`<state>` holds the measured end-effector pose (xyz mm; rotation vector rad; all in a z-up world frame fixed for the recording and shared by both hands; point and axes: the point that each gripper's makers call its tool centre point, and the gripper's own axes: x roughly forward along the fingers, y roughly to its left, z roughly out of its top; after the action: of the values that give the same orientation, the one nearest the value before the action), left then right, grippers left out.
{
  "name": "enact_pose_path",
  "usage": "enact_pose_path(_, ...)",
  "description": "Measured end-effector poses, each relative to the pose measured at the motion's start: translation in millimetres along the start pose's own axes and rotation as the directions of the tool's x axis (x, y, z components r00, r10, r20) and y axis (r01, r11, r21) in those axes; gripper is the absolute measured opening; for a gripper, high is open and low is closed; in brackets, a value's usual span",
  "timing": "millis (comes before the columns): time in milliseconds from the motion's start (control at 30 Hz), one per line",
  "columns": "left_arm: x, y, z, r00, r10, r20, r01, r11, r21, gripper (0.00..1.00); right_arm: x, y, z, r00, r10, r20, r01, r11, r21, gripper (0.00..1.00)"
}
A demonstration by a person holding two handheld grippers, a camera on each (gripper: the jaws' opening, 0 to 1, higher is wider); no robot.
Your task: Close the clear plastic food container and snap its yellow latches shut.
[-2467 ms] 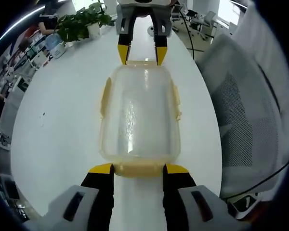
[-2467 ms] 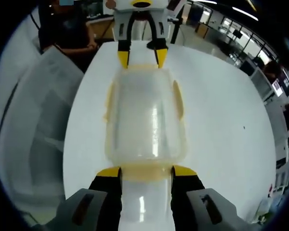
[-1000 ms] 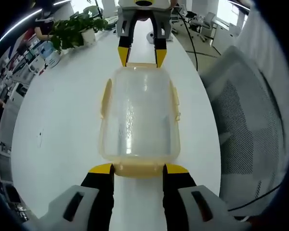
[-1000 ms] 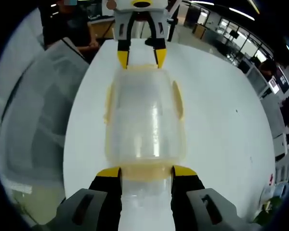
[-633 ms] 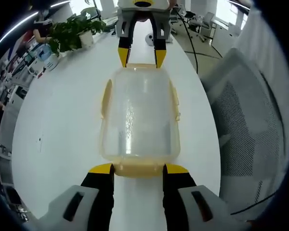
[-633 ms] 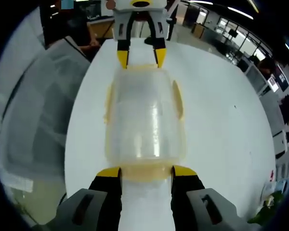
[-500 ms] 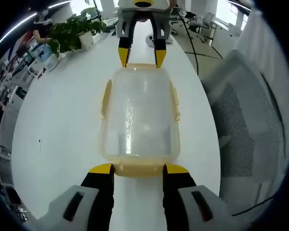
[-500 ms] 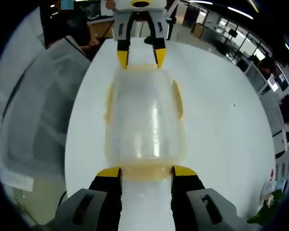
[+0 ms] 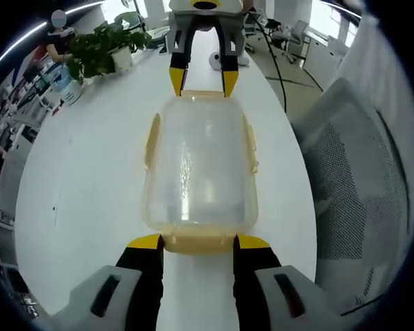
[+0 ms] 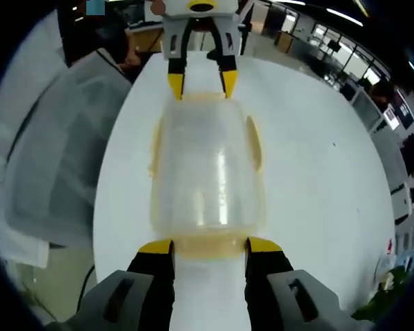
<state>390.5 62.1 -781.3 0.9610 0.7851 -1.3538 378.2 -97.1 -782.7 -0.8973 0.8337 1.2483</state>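
Note:
The clear plastic container (image 9: 199,158) lies lid-on on the white table (image 9: 83,179), lengthwise between my two grippers. Its yellow side latches (image 9: 152,141) lie flat along the long sides. In the left gripper view, my left gripper (image 9: 197,243) is shut on the near yellow end latch, which fills the gap between its jaws. My right gripper (image 9: 202,77) holds the far end the same way. In the right gripper view, the container (image 10: 207,165) runs from my right gripper (image 10: 210,247) to the left gripper (image 10: 196,81).
A potted plant (image 9: 103,41) stands at the table's far left, with a cable (image 9: 272,55) trailing near the far right. A grey mesh chair (image 9: 359,172) stands close to the table edge; in the right gripper view this chair (image 10: 55,138) sits at the left.
The background has swung slightly in both views, with the chair and plant shifting. The container and the opposite gripper keep the same place between the jaws.

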Motion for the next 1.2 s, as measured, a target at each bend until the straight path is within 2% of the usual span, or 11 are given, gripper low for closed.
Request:
enact_pose_path(700, 10.8, -2.2, 22.6, 1.0, -0.01, 0.025, 0.01, 1.0, -0.001, 0.39, -7.7, 0.0, -25.6, 1.0, 0.01, -0.008, -0.01, 1.0, 0.011, 0.38)
enact_pose_path(1200, 18.8, -2.3, 20.0, 0.999, -0.029, 0.019, 0.029, 1.0, -0.005, 0.39, 1.9, 2.1, -30.8, 0.999, 0.037, -0.015, -0.037, 0.999, 0.037, 0.38)
